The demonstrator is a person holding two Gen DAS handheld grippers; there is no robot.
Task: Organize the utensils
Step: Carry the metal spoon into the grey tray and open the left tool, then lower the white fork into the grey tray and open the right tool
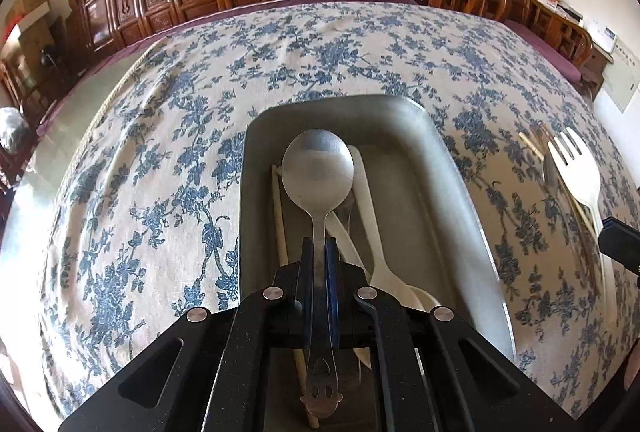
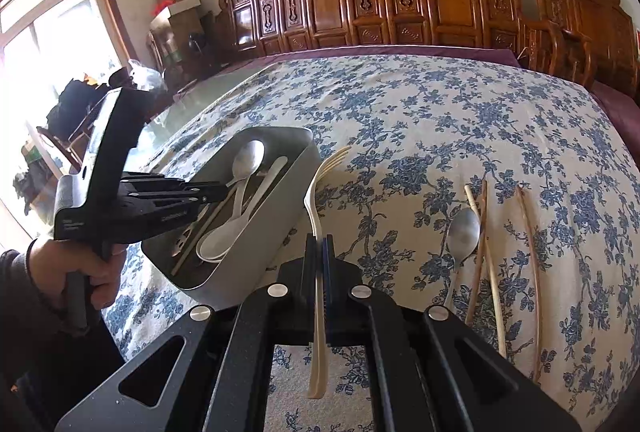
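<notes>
My left gripper (image 1: 319, 246) is shut on the handle of a metal spoon (image 1: 318, 167), held over the grey tray (image 1: 452, 167). The tray holds a white spoon (image 1: 366, 191) and a pale chopstick (image 1: 280, 216). In the right wrist view the left gripper (image 2: 222, 189) and its spoon (image 2: 248, 157) hang over the tray (image 2: 288, 191). My right gripper (image 2: 319, 246) is shut on a cream plastic fork (image 2: 316, 187), held above the cloth just right of the tray. The fork also shows in the left wrist view (image 1: 574, 167).
On the blue floral tablecloth (image 2: 440, 111) to the right lie a second metal spoon (image 2: 462, 232) and several chopsticks (image 2: 494, 272). Carved wooden chairs (image 2: 440, 3) line the table's far edge. A person's hand (image 2: 96, 272) holds the left gripper.
</notes>
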